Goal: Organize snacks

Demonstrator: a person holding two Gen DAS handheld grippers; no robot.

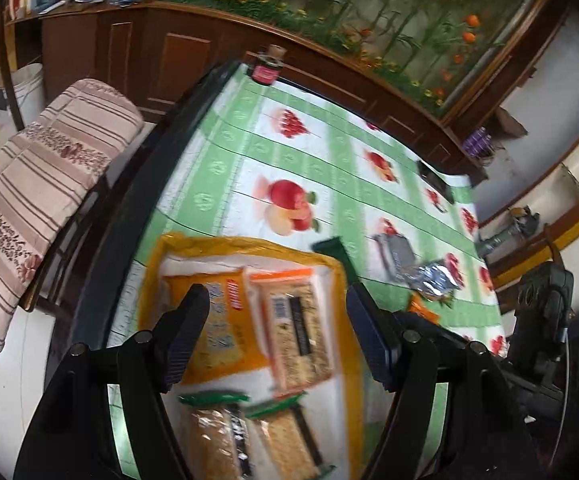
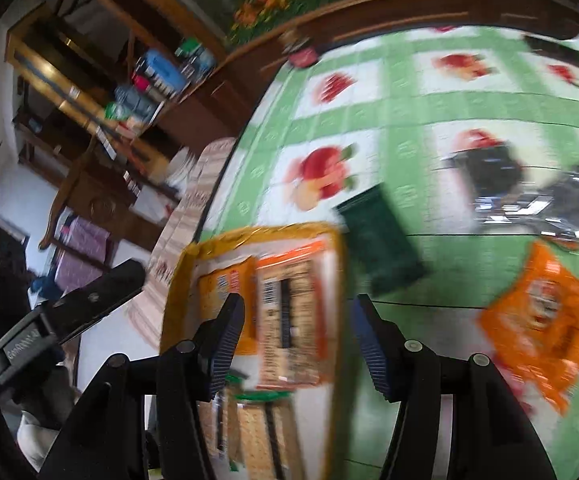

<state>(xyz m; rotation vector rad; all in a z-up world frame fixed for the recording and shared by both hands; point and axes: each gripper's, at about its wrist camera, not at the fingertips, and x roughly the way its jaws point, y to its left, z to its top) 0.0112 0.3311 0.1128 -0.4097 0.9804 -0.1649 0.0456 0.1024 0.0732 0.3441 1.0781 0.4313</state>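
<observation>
- Yellow-rimmed, white-bottomed shallow tray, lower centre of the left wrist view, on the table's near-left part: the collecting container.
- Contents, four flat cracker packets: orange-yellow wrapped packet and orange-ended clear packet side by side in the farther row; two green-ended clear packets in the nearer row. Laid in neat pairs, apparently so more will fit.
- Dark green flat packet, just beside the tray's far right corner, on the cloth, not yet in.
- Orange foil snack pouch, lower right of the right wrist view, well apart from the tray; loose.
- Silver crinkled foil wrapper and dark grey packet beyond it, right of centre; also loose.
- Left gripper: jaws parted, nothing between them, poised over the tray's farther row.
- Right gripper: jaws parted and empty, over the tray's right edge; likely clear to fetch the next loose snack.
- Green-and-white fruit-print tablecloth underneath; striped cushioned chair at left.
</observation>
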